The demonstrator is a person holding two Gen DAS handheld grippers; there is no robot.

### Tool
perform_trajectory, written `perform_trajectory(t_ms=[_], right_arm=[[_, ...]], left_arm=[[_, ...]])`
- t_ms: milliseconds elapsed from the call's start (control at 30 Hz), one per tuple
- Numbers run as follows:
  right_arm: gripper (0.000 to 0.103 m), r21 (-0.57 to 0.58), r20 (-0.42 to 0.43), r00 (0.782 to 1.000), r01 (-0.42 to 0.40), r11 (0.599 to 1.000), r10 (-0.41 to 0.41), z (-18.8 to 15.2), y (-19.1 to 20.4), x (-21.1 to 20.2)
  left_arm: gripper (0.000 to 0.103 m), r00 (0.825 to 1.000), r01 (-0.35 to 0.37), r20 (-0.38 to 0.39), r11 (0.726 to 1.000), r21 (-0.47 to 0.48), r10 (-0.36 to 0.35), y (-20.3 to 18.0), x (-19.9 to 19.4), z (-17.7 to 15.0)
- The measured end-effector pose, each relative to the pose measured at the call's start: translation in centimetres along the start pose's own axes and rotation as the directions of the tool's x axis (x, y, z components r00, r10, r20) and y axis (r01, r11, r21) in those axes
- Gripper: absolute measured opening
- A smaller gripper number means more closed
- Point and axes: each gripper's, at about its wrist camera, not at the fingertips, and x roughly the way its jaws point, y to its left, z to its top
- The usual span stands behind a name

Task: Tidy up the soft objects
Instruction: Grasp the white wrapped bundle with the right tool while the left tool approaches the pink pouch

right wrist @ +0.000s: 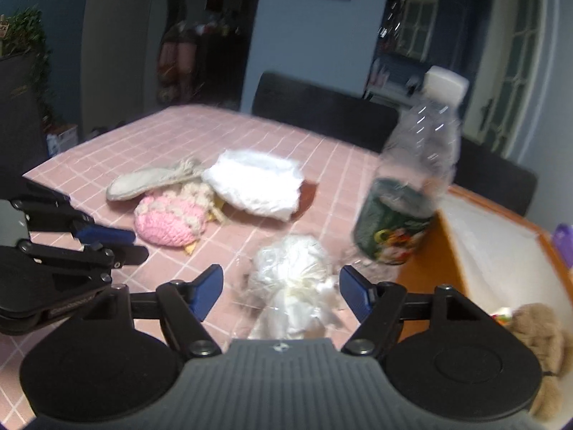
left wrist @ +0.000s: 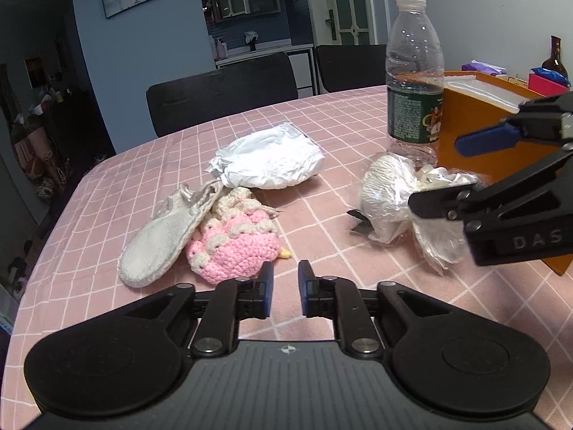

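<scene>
Plastic-wrapped bundle (right wrist: 292, 286) blurs between released right gripper (right wrist: 281, 292); left gripper (left wrist: 285, 288) slightly parted, empty.

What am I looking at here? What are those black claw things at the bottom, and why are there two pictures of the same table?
Each black claw is a two-finger gripper held by a person, one per hand, with a camera looking along its fingers. One picture comes from the left gripper, the other from the right gripper. Both stand open and hold nothing. On the pink checked tablecloth lie a white slipper, a pink crocheted piece, a crumpled white bundle and a plastic-wrapped white bundle, which sits between the right gripper's open fingers, ungripped. A water bottle stands beside an orange box, with a brown plush toy inside.
</scene>
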Motion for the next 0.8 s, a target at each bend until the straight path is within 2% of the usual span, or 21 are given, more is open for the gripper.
perform_trajectory(t_ms=[67, 100, 167, 333, 500, 600, 800], right_arm=[[0.068, 0.031, -0.037, 0.999, -0.034, 0.999, 0.035, 0.1, -0.5, 1.2], [0.063, 0.04, -0.058, 0.997, -0.048, 0.998, 0.05, 0.1, -0.7, 1.8], [0.062, 0.044, -0.086, 0.995, -0.055, 0.997, 0.059, 0.0, -0.8, 2.6], [0.06, 0.037, -0.113, 0.992, -0.047, 0.998, 0.051, 0.1, -0.8, 3.7], [0.06, 0.061, -0.122, 0.992, -0.036, 0.997, 0.043, 0.6, -1.3, 4.5], [0.059, 0.066, -0.127, 0.991, -0.031, 0.997, 0.039, 0.4, -1.4, 4.7], [0.059, 0.089, -0.137, 0.99, -0.028, 0.996, 0.04, -0.1, -1.8, 4.9]], left_arm=[[0.03, 1.0, -0.009, 0.002, 1.0, -0.001, 0.009, 0.5, 0.1, 0.2], [0.033, 1.0, -0.013, 0.001, 1.0, 0.0, 0.013, 0.7, 0.1, 0.3], [0.051, 1.0, -0.018, -0.005, 1.0, 0.013, 0.018, 0.9, 0.5, 0.4], [0.067, 0.998, -0.056, -0.018, 0.997, 0.059, 0.057, 1.1, 2.1, 0.3], [0.073, 0.998, -0.061, 0.004, 0.991, 0.121, 0.061, 0.6, 3.6, 0.8], [0.073, 0.994, -0.11, -0.009, 0.982, 0.156, 0.113, 0.2, 5.3, 1.1], [0.073, 0.989, -0.141, -0.023, 0.978, 0.154, 0.147, 0.3, 7.5, 1.2]])
